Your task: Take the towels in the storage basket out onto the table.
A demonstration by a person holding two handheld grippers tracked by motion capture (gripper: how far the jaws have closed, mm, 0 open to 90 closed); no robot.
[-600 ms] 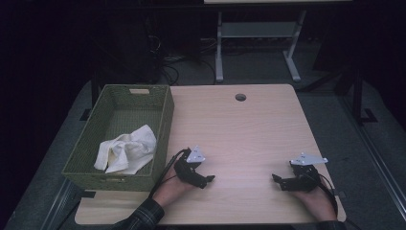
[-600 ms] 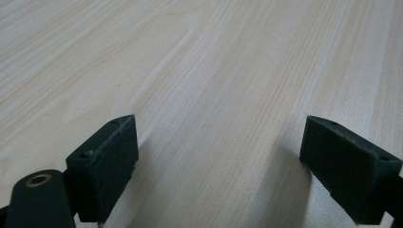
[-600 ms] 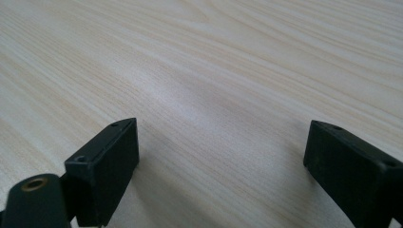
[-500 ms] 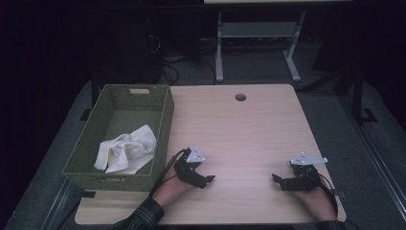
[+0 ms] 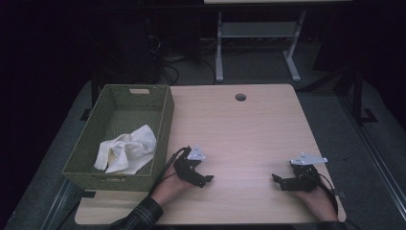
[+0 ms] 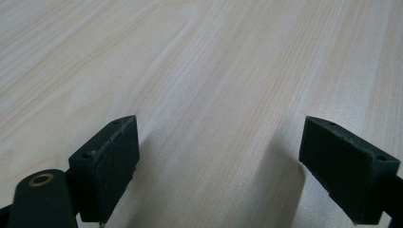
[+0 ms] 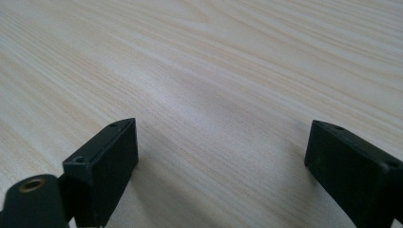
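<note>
One pale wooden table carries one green woven basket at its left edge, one crumpled white cloth inside. I rest my two grippers, left gripper and right gripper, released on bare wood. No writing I can read.

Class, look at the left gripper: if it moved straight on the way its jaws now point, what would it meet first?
Probably only bare table: the left gripper has open jaws aimed low over the wood, with nothing ahead as far as its view shows.
</note>
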